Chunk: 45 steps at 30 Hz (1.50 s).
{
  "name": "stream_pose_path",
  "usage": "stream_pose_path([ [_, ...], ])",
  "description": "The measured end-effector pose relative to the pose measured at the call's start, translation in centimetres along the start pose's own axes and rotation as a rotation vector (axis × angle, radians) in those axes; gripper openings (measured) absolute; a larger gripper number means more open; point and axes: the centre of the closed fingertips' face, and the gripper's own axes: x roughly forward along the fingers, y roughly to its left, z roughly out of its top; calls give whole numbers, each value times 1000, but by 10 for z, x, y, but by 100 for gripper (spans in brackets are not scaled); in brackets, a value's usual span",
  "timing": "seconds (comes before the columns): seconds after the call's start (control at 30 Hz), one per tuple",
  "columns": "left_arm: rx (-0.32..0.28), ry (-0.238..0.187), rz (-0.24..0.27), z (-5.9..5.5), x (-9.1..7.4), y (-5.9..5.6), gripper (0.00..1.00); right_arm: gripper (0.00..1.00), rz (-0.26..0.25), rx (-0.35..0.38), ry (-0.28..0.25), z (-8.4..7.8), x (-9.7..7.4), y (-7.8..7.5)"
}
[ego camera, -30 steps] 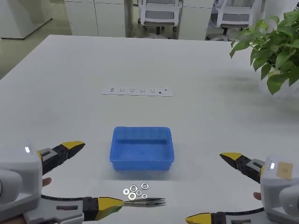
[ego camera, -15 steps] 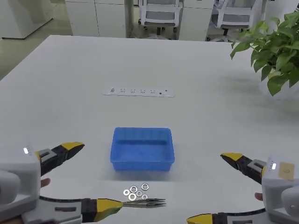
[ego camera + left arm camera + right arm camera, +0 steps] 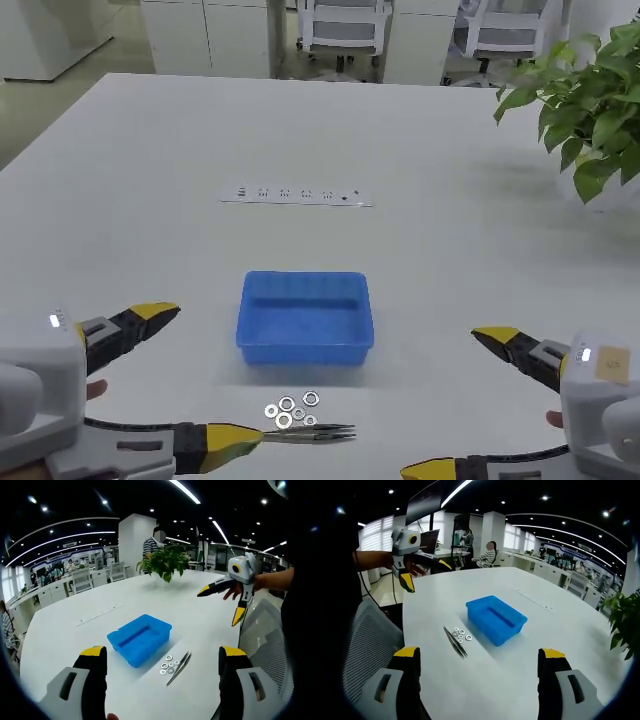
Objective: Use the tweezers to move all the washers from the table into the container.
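Nothing is moving: round metal washers (image 3: 290, 409) are lying beside the container (image 3: 304, 315), between the empty, wide-open left gripper (image 3: 215, 372) and right gripper (image 3: 440, 401).

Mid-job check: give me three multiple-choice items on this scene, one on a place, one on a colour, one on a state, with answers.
1. The washers lie: A in the container; B on the table beside the tweezers; C on the floor.
2. The container is: A red; B blue; C green.
3. The tweezers are: A lying free; B gripped; C in the container.
Answers: B, they sit on the table, container's near side; B, its walls are blue; A, left gripper and right gripper are open, holding nothing.
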Motion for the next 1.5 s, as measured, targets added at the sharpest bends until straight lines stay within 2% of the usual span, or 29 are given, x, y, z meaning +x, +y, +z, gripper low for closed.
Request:
stream_pose_path([
  [0.43, 0, 6, -3, -2, 1, 2, 99, 99, 5, 2, -3, 2, 1, -2],
  [0.77, 26, 39, -31, -5, 5, 3, 97, 89, 48, -37, -15, 7, 5, -2],
  [0.97, 53, 79, -71, -9, 10, -1, 92, 82, 86, -89, 3, 7, 13, -3],
  [1.03, 89, 73, -108, -9, 11, -4, 86, 79, 104, -110, 9, 7, 15, -2],
  [1.33, 103, 112, -167, -20, 20, -7, 75, 68, 172, -151, 41, 4, 25, 1],
  [1.4, 102, 129, -181, -24, 22, -8, 74, 65, 195, -165, 55, 1, 28, 4],
  [1.5, 99, 176, -203, -34, 24, -9, 70, 60, 225, -196, 71, -2, 31, 8],
])
